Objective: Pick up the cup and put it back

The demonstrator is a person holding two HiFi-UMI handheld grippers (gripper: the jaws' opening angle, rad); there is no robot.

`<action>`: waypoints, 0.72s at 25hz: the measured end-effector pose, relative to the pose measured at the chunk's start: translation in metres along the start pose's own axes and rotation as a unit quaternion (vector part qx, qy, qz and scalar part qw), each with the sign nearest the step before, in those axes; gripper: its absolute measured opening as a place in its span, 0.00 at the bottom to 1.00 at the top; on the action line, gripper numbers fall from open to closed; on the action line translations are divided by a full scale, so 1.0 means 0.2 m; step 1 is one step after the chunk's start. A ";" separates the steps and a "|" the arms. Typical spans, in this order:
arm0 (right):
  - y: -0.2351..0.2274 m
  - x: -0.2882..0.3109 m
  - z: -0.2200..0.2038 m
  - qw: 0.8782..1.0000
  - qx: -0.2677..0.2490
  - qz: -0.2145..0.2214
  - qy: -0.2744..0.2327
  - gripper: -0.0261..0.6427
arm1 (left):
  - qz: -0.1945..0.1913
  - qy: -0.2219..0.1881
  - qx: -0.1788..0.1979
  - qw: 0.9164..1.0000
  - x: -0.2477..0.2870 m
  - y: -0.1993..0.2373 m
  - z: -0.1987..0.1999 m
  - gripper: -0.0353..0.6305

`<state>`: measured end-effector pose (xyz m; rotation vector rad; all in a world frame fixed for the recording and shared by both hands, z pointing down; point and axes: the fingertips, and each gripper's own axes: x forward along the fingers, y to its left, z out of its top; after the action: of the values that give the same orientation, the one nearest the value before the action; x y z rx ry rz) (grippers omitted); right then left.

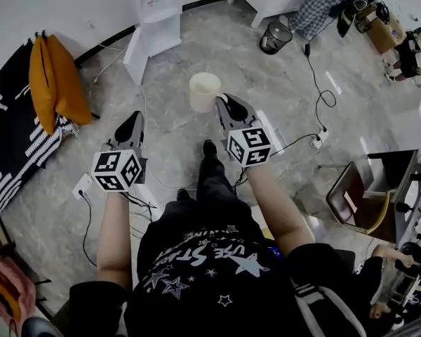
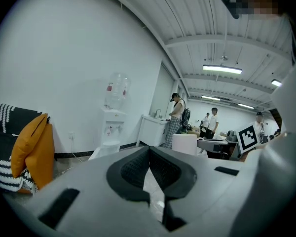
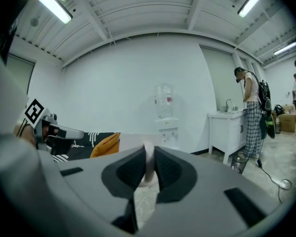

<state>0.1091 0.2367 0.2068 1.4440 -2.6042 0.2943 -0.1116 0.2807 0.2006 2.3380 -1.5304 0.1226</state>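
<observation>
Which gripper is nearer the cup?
Right. The right gripper holds the cup; the left gripper hangs apart, to the cup's left in the head view.

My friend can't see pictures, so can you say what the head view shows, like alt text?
Seen from above, a person holds a gripper in each hand, and the fingers of the right gripper pinch the side of a cream cup in the air over a grey floor. The left gripper is shut and holds nothing.
</observation>
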 end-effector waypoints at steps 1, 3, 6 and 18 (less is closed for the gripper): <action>-0.01 0.00 0.00 1.000 0.000 0.000 -0.001 0.10 | 0.000 -0.001 0.001 1.000 0.01 0.00 0.01 0.07; -0.04 0.01 0.01 1.000 0.002 -0.001 -0.002 0.10 | 0.001 -0.003 0.003 1.000 0.04 0.00 0.03 0.07; -0.12 0.08 0.03 1.000 0.005 -0.002 -0.002 0.10 | 0.002 -0.002 -0.002 1.000 0.14 0.01 0.05 0.07; -0.79 0.86 0.11 0.999 -0.001 0.039 0.014 0.10 | 0.057 -0.004 -0.018 0.998 1.03 0.25 0.26 0.07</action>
<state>0.1533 0.0084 0.2394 1.3304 -2.6419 0.3174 -0.0770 0.0650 0.2158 2.2254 -1.6554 0.1127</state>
